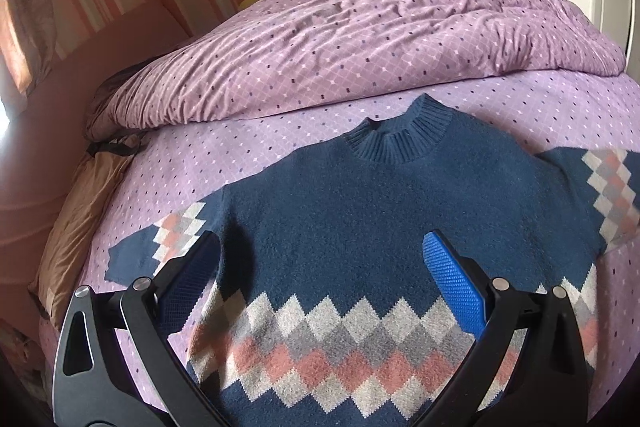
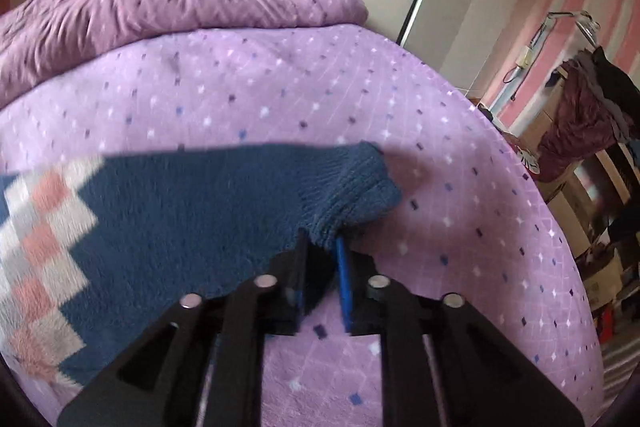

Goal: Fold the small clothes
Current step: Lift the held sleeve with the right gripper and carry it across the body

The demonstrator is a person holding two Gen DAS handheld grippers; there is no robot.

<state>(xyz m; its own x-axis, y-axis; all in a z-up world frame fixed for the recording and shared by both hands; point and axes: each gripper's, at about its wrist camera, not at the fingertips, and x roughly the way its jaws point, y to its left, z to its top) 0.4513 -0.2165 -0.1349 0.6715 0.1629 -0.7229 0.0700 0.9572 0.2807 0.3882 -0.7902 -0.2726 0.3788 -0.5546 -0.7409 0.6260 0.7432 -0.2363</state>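
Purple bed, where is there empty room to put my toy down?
Bare purple dotted sheet lies past the ribbed cuff of the navy diamond-patterned sweater, out to the bed's edge. Another strip runs between the sweater's collar and the rumpled purple duvet. The middle is crowded by the sweater.

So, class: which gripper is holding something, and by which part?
The right gripper pinches the sweater by its sleeve cuff. The left gripper is open, holding nothing.
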